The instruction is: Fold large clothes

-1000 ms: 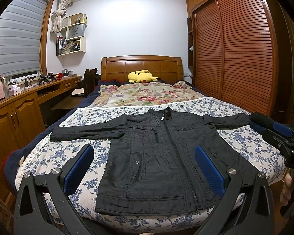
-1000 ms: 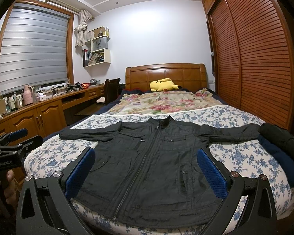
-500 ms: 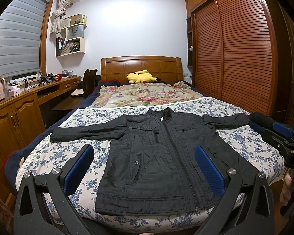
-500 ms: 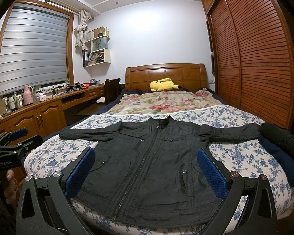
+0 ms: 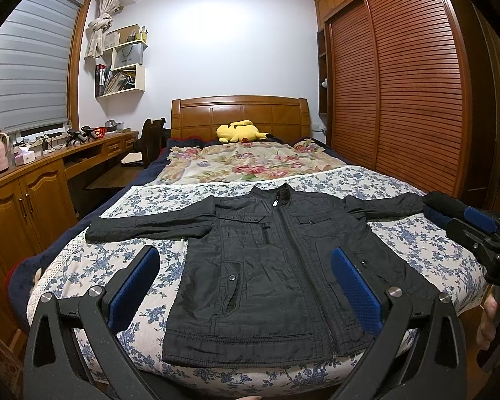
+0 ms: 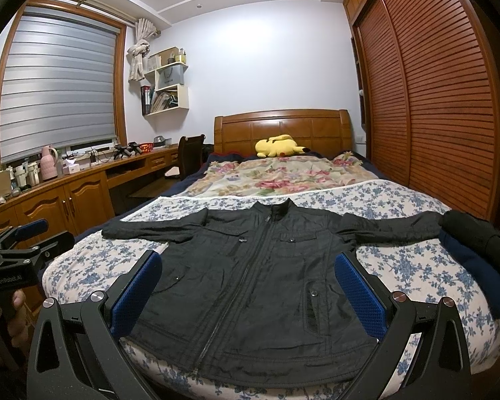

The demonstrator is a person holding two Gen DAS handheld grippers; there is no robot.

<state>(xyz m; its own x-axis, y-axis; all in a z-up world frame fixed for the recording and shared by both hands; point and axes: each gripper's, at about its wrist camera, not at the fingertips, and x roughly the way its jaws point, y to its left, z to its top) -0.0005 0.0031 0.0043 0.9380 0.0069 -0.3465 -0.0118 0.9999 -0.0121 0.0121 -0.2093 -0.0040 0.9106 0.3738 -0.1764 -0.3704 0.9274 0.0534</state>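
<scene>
Black jacket (image 5: 276,266) lies flat, zipped, sleeves spread toward 9 and 3 o'clock, on the floral bedspread (image 5: 426,250). Left gripper (image 5: 243,280) and right gripper (image 6: 246,286) hover at 6 o'clock, jaws apart, holding nothing.
</scene>
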